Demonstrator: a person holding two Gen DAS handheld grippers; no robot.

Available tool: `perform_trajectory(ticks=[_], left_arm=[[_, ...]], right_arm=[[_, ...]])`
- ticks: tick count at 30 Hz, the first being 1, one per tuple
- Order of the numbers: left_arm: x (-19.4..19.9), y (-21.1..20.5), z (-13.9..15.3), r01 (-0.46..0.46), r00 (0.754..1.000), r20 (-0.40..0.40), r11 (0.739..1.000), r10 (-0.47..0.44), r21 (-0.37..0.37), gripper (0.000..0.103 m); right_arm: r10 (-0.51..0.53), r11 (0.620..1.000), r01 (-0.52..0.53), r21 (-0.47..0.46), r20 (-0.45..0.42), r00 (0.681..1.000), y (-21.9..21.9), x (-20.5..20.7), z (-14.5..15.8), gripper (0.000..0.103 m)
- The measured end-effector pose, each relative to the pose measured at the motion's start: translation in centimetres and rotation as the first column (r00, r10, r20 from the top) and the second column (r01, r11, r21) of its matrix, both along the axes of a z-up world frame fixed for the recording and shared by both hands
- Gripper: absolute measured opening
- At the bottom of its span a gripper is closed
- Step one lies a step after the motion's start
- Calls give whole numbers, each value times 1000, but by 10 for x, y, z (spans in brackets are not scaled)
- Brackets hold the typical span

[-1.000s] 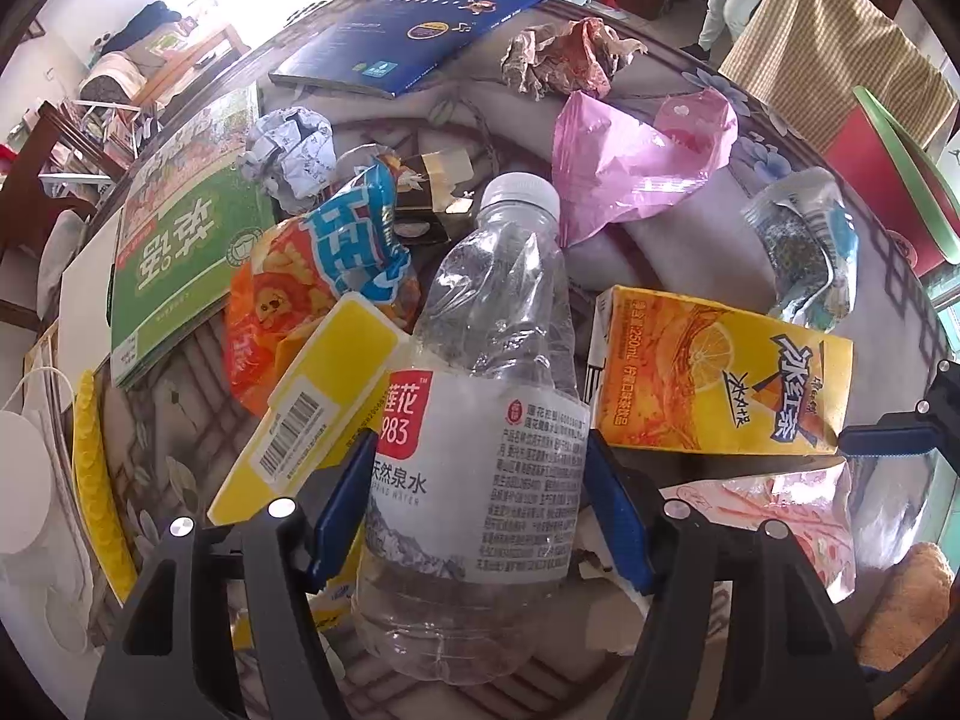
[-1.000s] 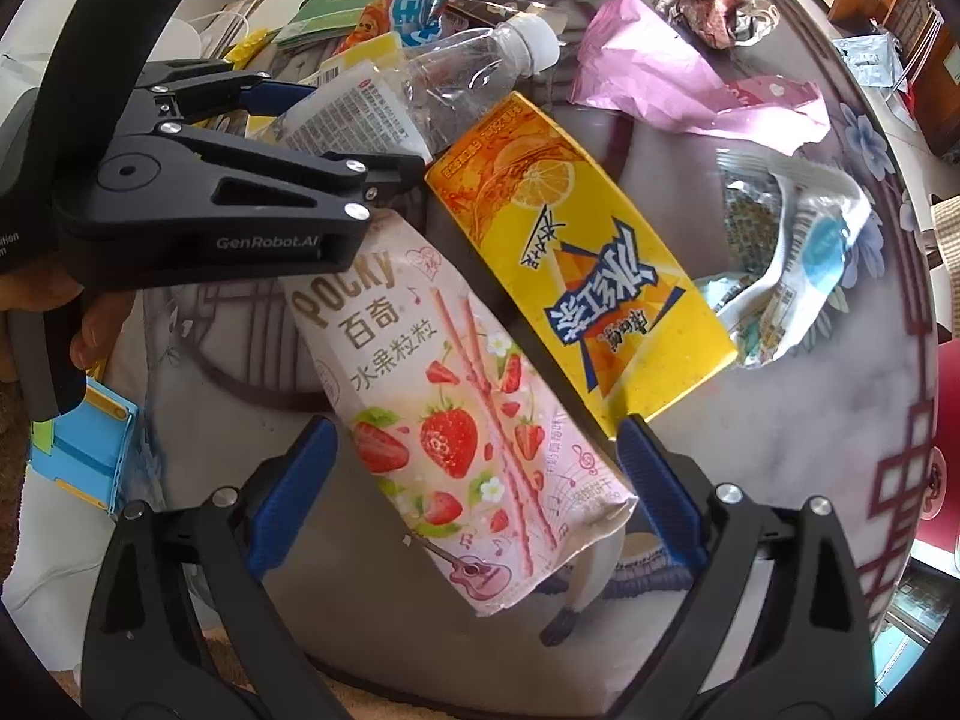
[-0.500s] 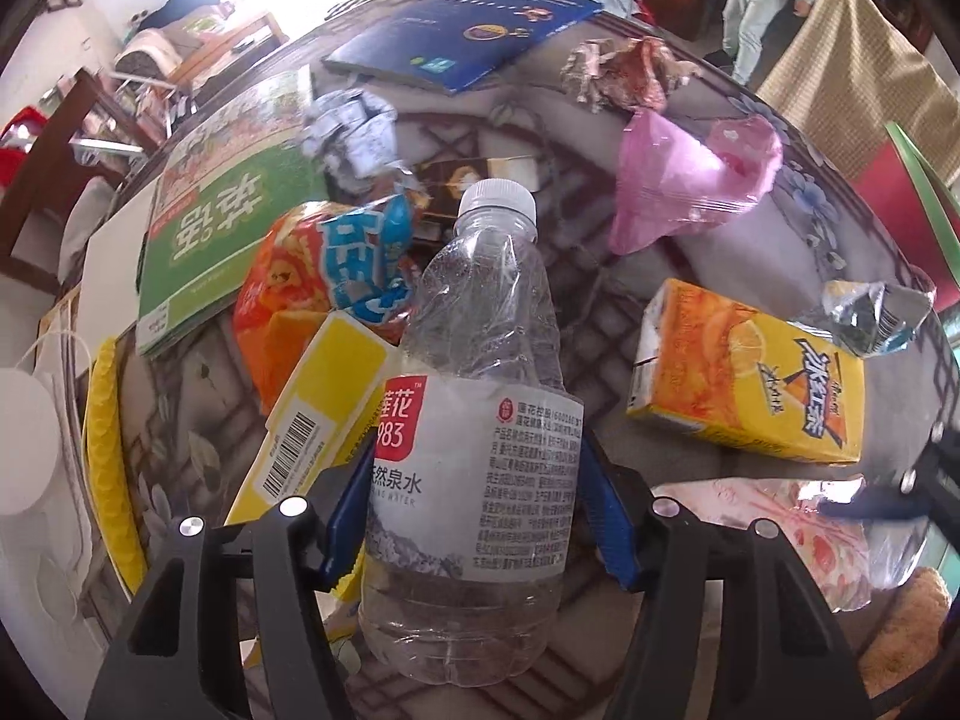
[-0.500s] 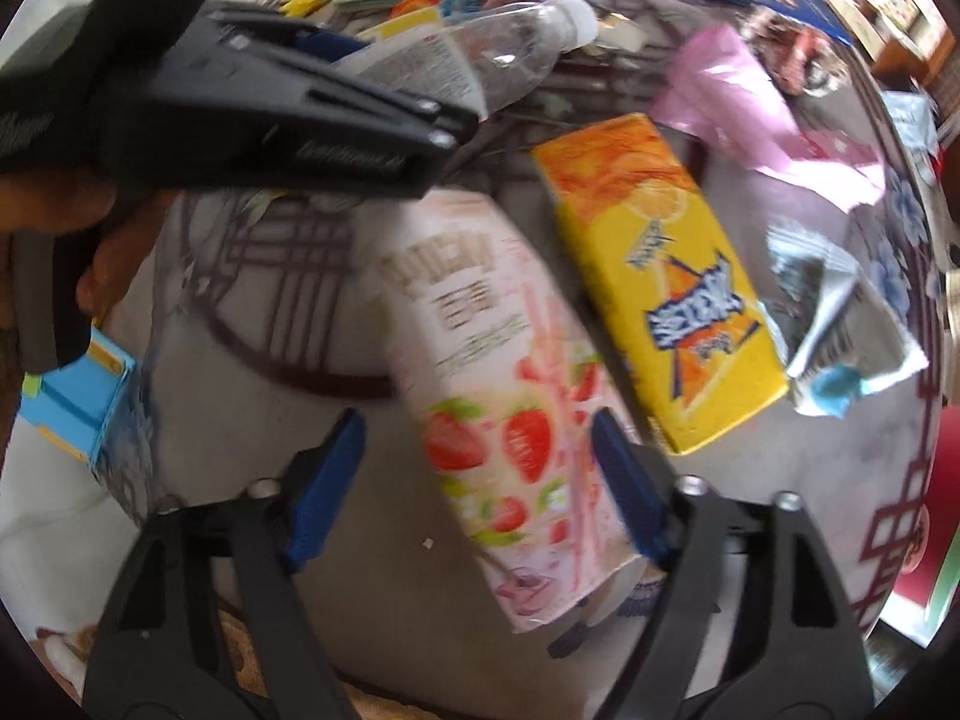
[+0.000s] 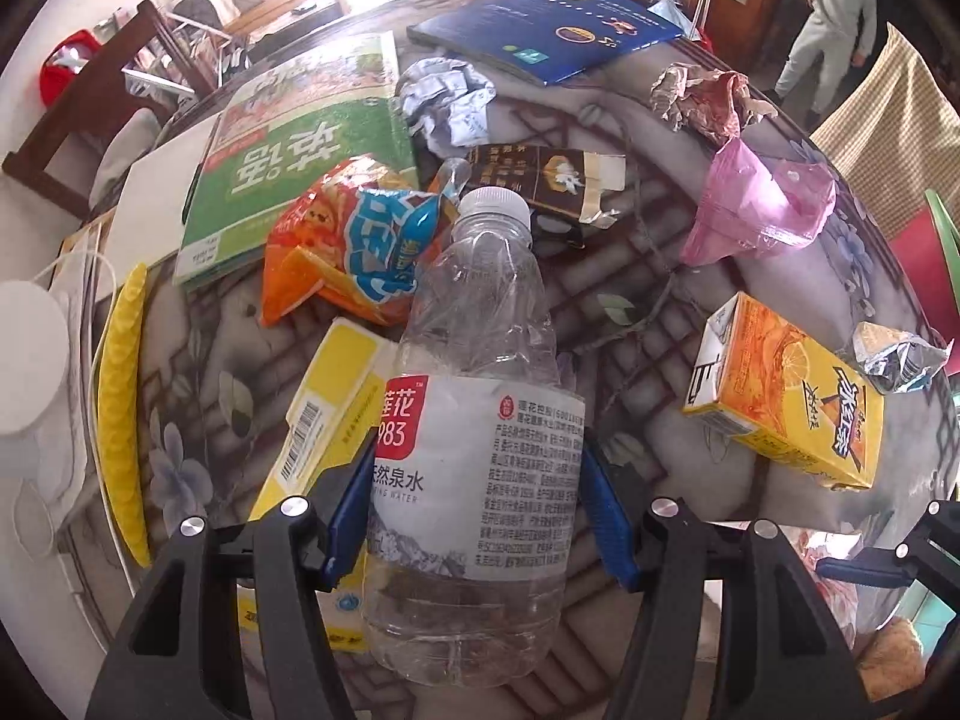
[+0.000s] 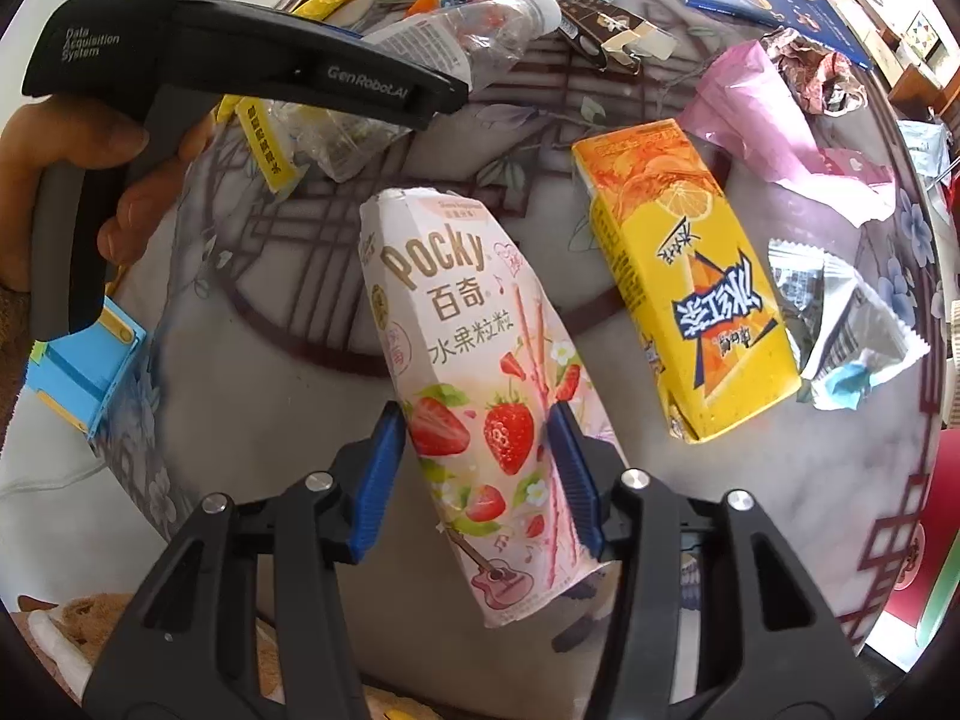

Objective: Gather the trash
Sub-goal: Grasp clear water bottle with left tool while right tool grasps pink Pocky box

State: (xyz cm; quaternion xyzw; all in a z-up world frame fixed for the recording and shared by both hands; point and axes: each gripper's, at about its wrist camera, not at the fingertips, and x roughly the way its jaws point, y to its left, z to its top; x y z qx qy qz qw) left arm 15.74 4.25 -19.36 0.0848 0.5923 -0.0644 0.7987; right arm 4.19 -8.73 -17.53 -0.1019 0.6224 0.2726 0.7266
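A clear water bottle [image 5: 474, 450] is clamped at its label between the blue pads of the left tongs [image 5: 477, 510] above the littered bench [image 5: 672, 276], while a pink biscuit box [image 6: 480, 384] is pinched by the right tongs [image 6: 477, 468] beside a yellow drink carton [image 6: 690, 276].

A round table [image 5: 708, 324] with a marbled top patterned in dark lattice lines and flowers. At its far side lies a green booklet [image 5: 300, 150], and beyond that a dark blue booklet [image 5: 558, 24]. Behind the table, a wooden chair [image 5: 90, 114] stands. A person in grey [image 5: 831, 12] stands farther back.
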Motion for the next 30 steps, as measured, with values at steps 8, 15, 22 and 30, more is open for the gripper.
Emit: perform_trajectory(ticks=[8, 15, 22, 30], left_arm=[[-7, 14, 2, -67, 998, 12, 997, 67, -27, 59], [-17, 32, 21, -179, 980, 66, 979, 186, -101, 59], [-33, 42, 45, -252, 952, 130, 950, 278, -184, 59], [-51, 41, 61, -277, 930, 180, 934, 319, -224, 59]], right_arm=[[-7, 1000, 7, 8, 40, 999, 6, -5, 5, 41], [-55, 997, 51, 52, 87, 995, -9, 2, 23, 24], [-109, 991, 99, 88, 116, 987, -24, 5, 35, 22], [-155, 984, 143, 108, 113, 981, -36, 4, 37, 22]])
